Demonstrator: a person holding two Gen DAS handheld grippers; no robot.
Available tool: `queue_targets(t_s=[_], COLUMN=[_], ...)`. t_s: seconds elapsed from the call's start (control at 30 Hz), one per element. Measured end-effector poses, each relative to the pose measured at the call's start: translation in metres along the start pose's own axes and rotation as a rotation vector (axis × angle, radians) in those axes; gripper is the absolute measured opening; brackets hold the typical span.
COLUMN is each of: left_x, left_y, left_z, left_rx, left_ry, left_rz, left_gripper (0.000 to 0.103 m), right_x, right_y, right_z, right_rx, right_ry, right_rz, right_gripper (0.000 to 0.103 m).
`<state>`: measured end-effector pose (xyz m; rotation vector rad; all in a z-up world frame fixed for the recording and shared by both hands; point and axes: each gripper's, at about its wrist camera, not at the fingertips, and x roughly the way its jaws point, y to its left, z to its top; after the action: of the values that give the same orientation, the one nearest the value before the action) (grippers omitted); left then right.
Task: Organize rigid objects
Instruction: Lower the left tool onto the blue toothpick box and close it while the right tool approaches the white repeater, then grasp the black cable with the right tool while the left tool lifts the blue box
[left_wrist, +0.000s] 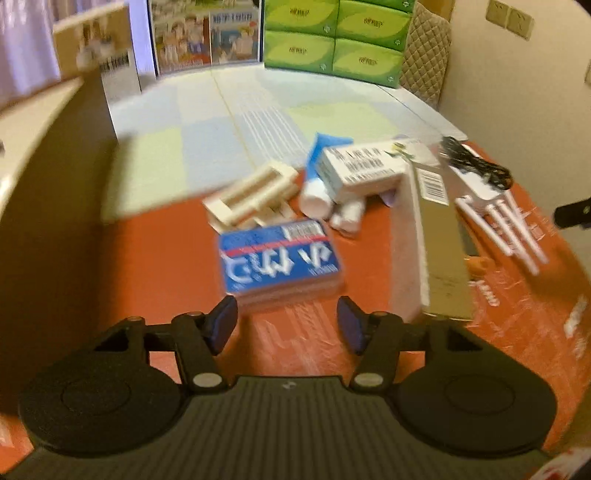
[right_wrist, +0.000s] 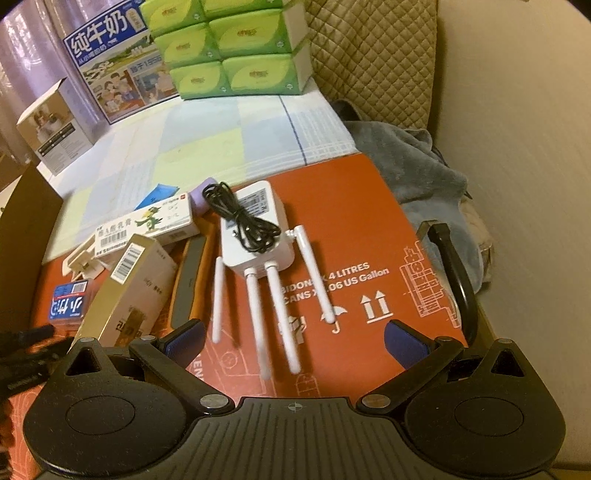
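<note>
On the red cardboard (right_wrist: 369, 206), the left gripper (left_wrist: 288, 321) hangs just short of the blue box (left_wrist: 279, 256), fingers (left_wrist: 221, 321) part-open and gripping nothing; the right gripper (right_wrist: 295, 341) hangs wide open and empty over the router (right_wrist: 255, 225) antennas. Best bet for the left: line up square on the box's short sides, drop until the pads straddle it, then clamp, staying clear of the gold carton (left_wrist: 439, 236) beside it. The left view is motion-blurred, so box edges and pad clearance are hard to judge, and the tubes (left_wrist: 317, 199) behind are half hidden under a white carton (left_wrist: 362, 170).
</note>
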<state>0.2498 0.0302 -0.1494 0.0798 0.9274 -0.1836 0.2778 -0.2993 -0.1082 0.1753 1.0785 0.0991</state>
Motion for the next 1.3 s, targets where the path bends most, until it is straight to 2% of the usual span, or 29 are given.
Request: queue_targets(t_s=[0.03,0.23,0.33,0.47,0.7,0.83,0.97,1.1,1.3], left_x=[0.001,0.02,0.037,0.041,0.045,0.059,0.062,0.059,0.047], left_y=[0.001,-0.01,-0.015,-0.014,-0.017,-0.015,-0.008,-0.007,-0.007], left_z=[0.003,0.017,0.018,0.023,0.041,0.046,0.048,0.044,0.03], left_rx=[0.035,0.274,0.298,0.227,0.255,0.216,0.116,0.021,-0.101], left_ry=[0.002,0.032,0.063,0.062,0.046,0.086,0.098,0.122,0.143], left_rz=[0.011,0.023,0.07,0.076,0.099,0.075,0.02,-0.009,0.013], left_gripper=[0.065,0.072,0.071,0.07,0.076,0.077,0.07,0.052,0.052], right_x=[0.0,0.004,0.005,0.005,0.011,0.016,0.018,0.021,0.026], right_y=[-0.001,-0.01,-0.013,-0.02,-0.035,-0.039,-0.042,-0.043,-0.041], right_z=[0.001,0.004,0.005,0.005,0.009,0.013,0.018,0.023,0.029], right_rx=[0.003,0.019,0.024,0.037,0.075,0.082,0.071,0.06,0.043], right_ry=[0.0,0.003,0.006,0.006,0.016,0.022,0.017,0.012,0.013], right_rz=[-0.001,-0.009,-0.013,-0.019,-0.031,-0.033,-0.033,-0.033,-0.02], right_gripper=[0.101,0.101,0.101,0.101,0.101,0.101,0.101,0.101,0.101])
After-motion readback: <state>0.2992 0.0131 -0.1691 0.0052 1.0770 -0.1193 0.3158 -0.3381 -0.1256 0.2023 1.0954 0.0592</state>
